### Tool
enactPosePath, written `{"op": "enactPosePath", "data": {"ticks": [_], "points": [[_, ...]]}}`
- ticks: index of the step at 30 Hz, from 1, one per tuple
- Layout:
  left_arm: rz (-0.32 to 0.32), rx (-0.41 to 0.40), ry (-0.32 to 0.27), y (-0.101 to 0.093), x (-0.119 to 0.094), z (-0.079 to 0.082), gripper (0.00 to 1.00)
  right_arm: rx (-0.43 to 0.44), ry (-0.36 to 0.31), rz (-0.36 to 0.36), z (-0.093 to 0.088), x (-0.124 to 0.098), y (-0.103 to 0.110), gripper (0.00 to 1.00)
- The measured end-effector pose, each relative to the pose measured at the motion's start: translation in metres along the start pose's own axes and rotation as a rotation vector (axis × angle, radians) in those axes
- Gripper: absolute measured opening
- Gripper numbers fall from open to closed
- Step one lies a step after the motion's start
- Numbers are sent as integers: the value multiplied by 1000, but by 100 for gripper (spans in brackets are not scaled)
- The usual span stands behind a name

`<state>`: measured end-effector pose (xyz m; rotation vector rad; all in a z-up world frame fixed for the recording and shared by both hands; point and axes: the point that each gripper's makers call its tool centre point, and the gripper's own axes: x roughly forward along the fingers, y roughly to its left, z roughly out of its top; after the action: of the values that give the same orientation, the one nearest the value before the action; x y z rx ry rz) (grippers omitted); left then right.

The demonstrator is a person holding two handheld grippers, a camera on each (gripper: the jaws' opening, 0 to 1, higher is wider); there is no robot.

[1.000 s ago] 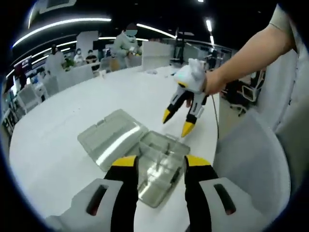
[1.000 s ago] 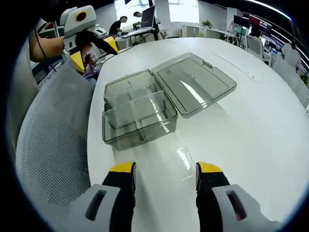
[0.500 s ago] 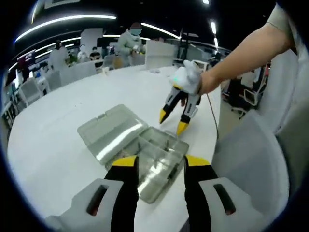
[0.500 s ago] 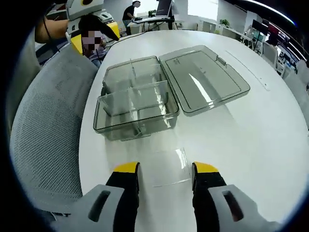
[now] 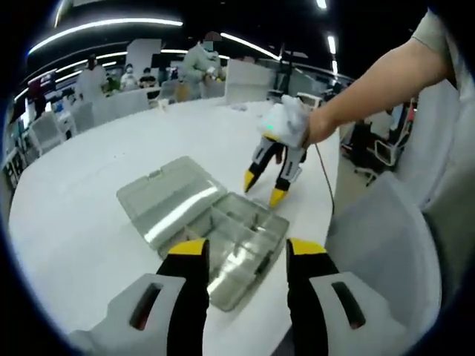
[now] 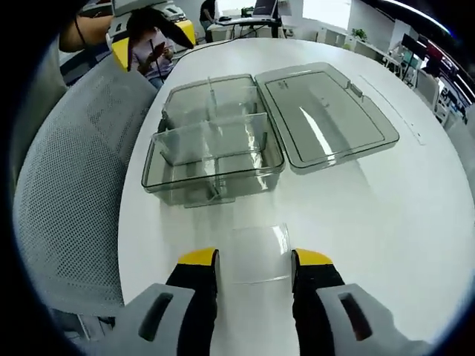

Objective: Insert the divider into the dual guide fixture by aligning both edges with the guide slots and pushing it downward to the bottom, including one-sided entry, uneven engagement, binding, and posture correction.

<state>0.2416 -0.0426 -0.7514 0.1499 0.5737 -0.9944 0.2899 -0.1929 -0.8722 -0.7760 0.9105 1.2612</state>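
Note:
A clear smoky plastic box [image 6: 211,152] with inner partitions lies on the white table [image 6: 401,215], its hinged lid [image 6: 326,111] folded open flat beside it. A thin clear divider sheet [image 6: 256,252] lies flat on the table just in front of the box, between the tips of my right gripper [image 6: 254,259], which is open. In the left gripper view the same box [image 5: 241,248] and lid [image 5: 167,200] sit ahead of my left gripper [image 5: 248,252], open and holding nothing. The right gripper [image 5: 262,188] hangs tips-down beyond the box, held by a hand.
A grey mesh chair [image 6: 67,185] stands against the table edge beside the box; its back [image 5: 386,245] also rises beside my left gripper. The left gripper [image 6: 148,26] shows beyond the box in the right gripper view. Several people sit at desks [image 5: 126,81] far behind.
The right gripper has come lower and closer to the divider sheet, which now lies between its tips. The left gripper view has shifted only slightly; the box stays put.

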Motion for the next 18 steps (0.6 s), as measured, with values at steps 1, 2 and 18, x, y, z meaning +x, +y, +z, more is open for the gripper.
{"op": "enactPosePath", "data": {"ticks": [1, 2, 18], "points": [[-1, -3, 6, 0, 0, -1, 41, -6, 4, 3, -1, 0, 0, 35], [-2, -5, 11, -1, 1, -2, 42, -10, 2, 4, -1, 0, 0, 34], [-9, -22, 44, -5, 5, -9, 48, -68, 43, 17, 1, 2, -1, 29]]}}
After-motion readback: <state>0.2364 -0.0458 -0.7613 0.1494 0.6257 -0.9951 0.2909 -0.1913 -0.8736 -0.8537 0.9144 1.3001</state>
